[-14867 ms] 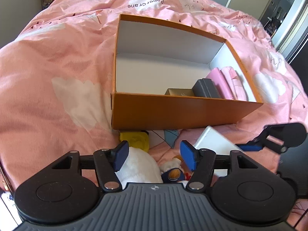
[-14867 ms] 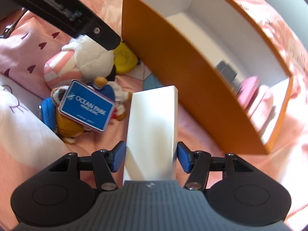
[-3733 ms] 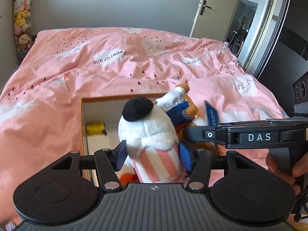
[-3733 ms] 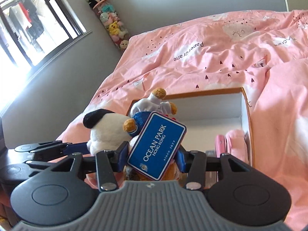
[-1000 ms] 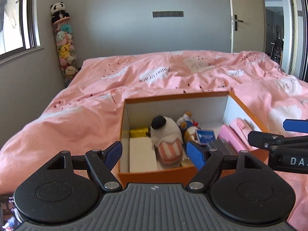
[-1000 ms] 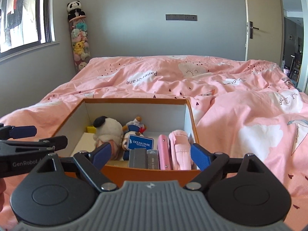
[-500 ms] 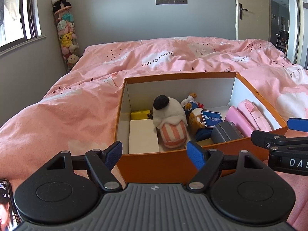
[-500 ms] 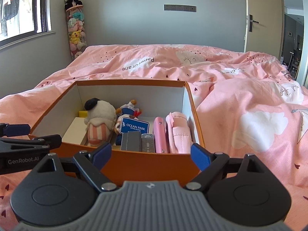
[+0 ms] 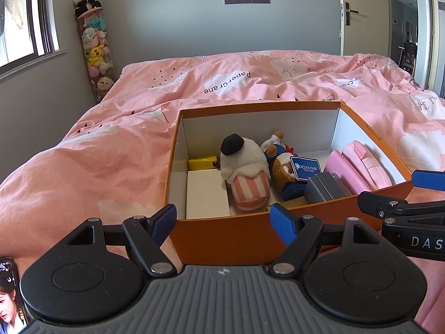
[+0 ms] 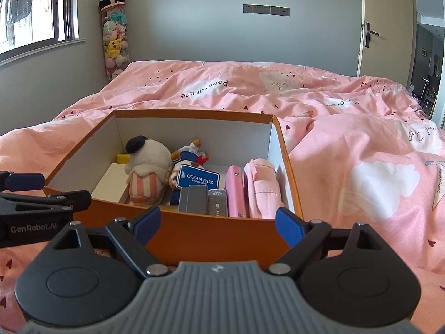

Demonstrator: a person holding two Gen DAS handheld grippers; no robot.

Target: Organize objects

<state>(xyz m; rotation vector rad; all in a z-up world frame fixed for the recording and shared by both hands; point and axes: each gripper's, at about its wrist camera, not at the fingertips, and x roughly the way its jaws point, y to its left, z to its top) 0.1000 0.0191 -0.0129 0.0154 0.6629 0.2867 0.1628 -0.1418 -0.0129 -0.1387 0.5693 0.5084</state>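
An orange box (image 9: 222, 239) (image 10: 211, 236) stands on the pink bed. Inside lie a white plush with a striped base (image 9: 246, 167) (image 10: 148, 167), a bear plush with a blue Ocean Park tag (image 9: 304, 168) (image 10: 198, 179), a white flat box (image 9: 205, 194), a yellow item (image 9: 201, 163), grey cases (image 9: 325, 186) (image 10: 194, 199) and pink pouches (image 9: 358, 169) (image 10: 258, 186). My left gripper (image 9: 224, 221) is open and empty just in front of the box's near wall. My right gripper (image 10: 218, 226) is open and empty at the same wall, further right.
The pink duvet (image 9: 111, 150) covers the whole bed around the box. A phone (image 9: 9, 292) lies at the lower left. A tall tube of plush toys (image 9: 96, 53) stands by the grey wall. A door (image 10: 386, 27) is at the right.
Both grippers have moved closer to the box and a little lower since half a second ago. Both stay open and empty. The box contents have not moved.
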